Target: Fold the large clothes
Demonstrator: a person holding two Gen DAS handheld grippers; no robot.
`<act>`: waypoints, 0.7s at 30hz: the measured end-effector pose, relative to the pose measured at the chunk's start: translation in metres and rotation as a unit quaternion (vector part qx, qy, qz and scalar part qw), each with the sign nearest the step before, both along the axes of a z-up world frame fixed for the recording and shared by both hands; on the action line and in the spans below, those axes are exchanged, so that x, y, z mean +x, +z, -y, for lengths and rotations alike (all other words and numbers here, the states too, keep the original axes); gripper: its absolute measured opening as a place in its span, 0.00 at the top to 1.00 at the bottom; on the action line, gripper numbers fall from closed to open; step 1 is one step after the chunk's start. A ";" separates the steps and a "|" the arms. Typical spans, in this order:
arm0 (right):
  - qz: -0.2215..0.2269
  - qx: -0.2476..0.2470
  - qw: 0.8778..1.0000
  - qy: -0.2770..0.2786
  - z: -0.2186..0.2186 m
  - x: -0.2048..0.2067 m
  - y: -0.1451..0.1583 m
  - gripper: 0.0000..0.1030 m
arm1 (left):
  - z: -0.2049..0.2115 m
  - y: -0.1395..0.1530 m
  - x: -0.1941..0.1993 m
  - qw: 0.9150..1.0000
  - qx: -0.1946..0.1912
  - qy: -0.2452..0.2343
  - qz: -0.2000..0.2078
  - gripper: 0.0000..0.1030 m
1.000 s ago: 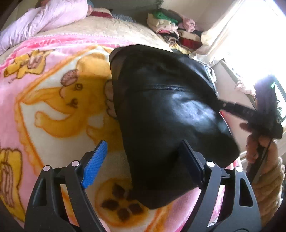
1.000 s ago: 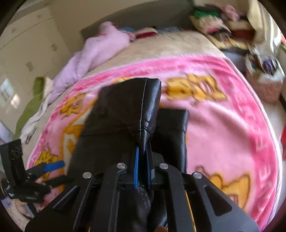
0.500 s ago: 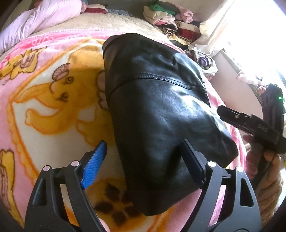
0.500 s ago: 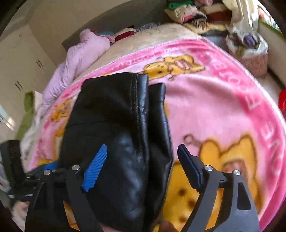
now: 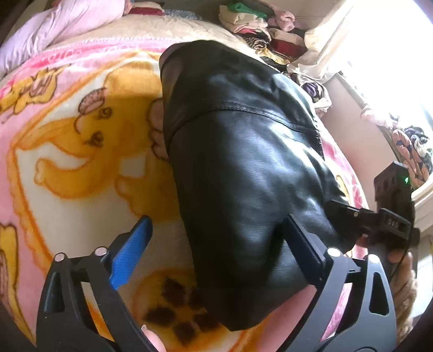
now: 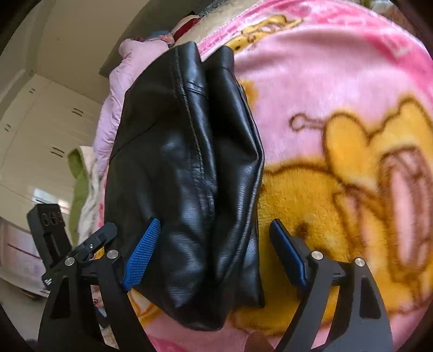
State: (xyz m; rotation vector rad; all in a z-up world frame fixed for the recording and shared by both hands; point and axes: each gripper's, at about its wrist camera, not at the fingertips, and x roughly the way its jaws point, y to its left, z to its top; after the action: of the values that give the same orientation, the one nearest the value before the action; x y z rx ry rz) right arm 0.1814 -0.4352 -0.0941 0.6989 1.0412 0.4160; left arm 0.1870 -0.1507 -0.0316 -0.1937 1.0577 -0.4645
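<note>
A black leather garment (image 5: pixel 243 173) lies folded in a long bundle on a pink blanket with yellow bear prints (image 5: pixel 70 151). It also shows in the right wrist view (image 6: pixel 184 173). My left gripper (image 5: pixel 216 238) is open, its jaws spread over the bundle's near end, holding nothing. My right gripper (image 6: pixel 213 241) is open too, its blue pads either side of the bundle's near end, not gripping it. The right gripper's body shows at the right of the left wrist view (image 5: pixel 379 219), beside the garment.
A lilac quilt (image 5: pixel 59 29) lies at the head of the bed. A pile of folded clothes (image 5: pixel 257 24) sits at the far right by a bright window (image 5: pixel 392 54). White wardrobes (image 6: pixel 40 130) stand to the left of the bed.
My right gripper was shut on the garment's edge a second ago; it has opened and let go. The garment has settled onto the blanket. My left gripper stayed open.
</note>
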 end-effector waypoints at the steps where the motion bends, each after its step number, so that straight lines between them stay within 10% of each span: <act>1: 0.003 0.014 1.000 0.003 0.000 0.001 -0.002 0.36 | -0.001 -0.002 0.002 1.000 -0.004 0.001 -0.003 0.08; 8: 0.017 0.004 1.000 0.016 -0.010 0.002 -0.001 0.41 | -0.003 -0.011 0.008 0.999 -0.033 -0.001 -0.021 0.10; 11: 0.023 -0.004 0.999 0.023 -0.018 0.002 0.004 0.44 | 0.000 -0.006 0.005 0.998 -0.055 -0.012 -0.020 0.32; 21: 0.039 -0.025 0.998 0.052 -0.059 0.016 0.007 0.45 | -0.019 0.007 0.000 1.000 -0.018 0.004 0.006 0.39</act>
State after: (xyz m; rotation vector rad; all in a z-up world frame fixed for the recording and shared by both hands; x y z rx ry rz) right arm 0.1974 -0.3763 -0.0868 0.5798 1.0132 0.5018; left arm 0.1872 -0.1317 -0.0246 -0.2259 1.0377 -0.4772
